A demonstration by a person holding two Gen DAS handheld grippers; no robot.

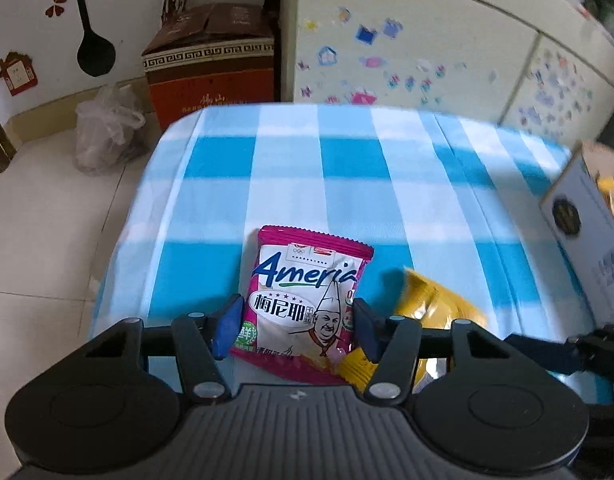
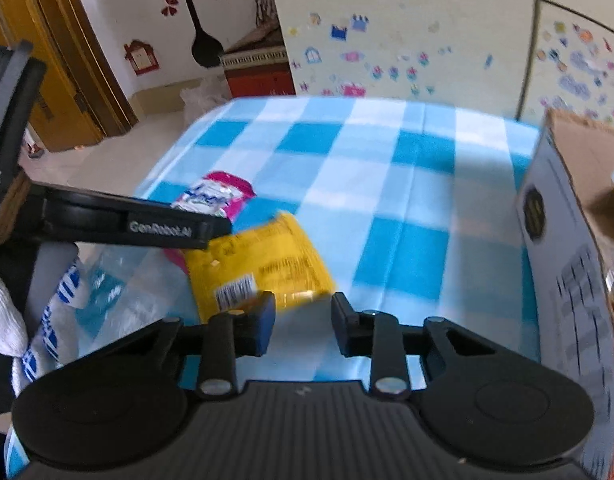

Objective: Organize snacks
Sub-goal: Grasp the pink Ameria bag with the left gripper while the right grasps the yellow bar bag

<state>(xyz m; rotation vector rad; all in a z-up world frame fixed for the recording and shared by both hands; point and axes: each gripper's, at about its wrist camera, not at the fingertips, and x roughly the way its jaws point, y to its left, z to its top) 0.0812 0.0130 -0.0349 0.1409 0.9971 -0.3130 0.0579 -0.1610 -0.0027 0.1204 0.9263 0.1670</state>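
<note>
Left gripper (image 1: 297, 326) clamps pink packet (image 1: 307, 300), seemingly

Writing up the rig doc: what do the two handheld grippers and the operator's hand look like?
Both the left gripper and right gripper are black, with ribbed bodies, round side housings, silver pivot screws and dark blue pads. "GenRobot.AI" lettering marks the left one's side. The hand wears a white knit glove.

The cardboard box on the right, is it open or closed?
Open. The cardboard box has its top uncovered in the right wrist view, showing its brown inner wall and something yellow inside.
</note>
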